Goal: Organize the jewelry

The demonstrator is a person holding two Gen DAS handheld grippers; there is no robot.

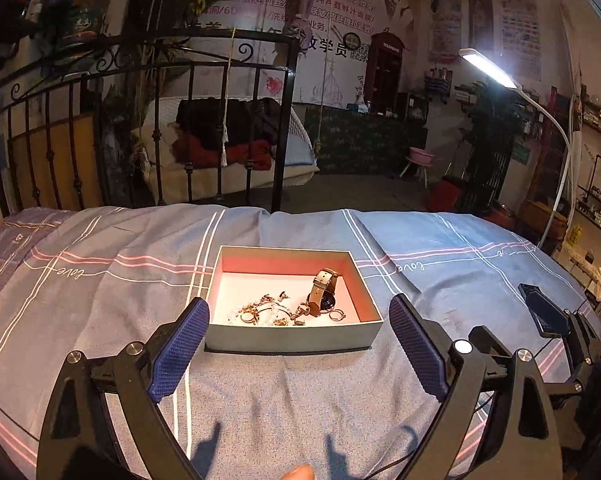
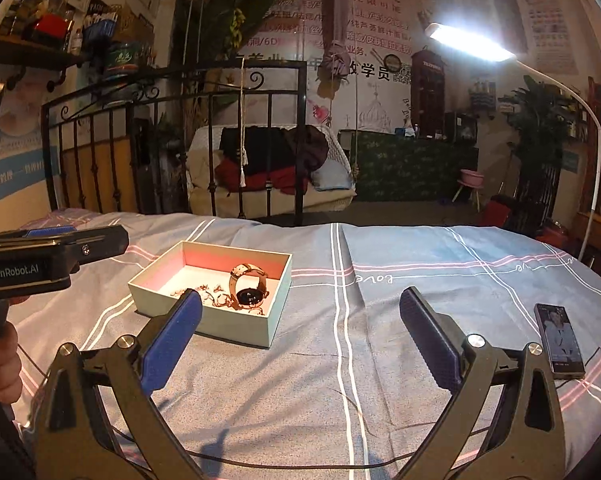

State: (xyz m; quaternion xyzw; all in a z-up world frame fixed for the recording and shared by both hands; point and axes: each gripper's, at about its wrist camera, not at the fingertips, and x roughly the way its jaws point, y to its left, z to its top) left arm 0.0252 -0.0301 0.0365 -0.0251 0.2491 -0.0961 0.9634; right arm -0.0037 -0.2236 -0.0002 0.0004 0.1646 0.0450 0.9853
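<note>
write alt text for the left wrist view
An open left gripper faces a shallow box on a striped bedsheet. Inside lie a watch and tangled gold jewelry. The right gripper shows at the right edge.

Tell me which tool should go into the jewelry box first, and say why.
Left, probably. The left tool is open and squarely faces the box, whose near wall sits between its fingertips. The right tool, also open, points at bare bedspread, with the box off to its left.
</note>
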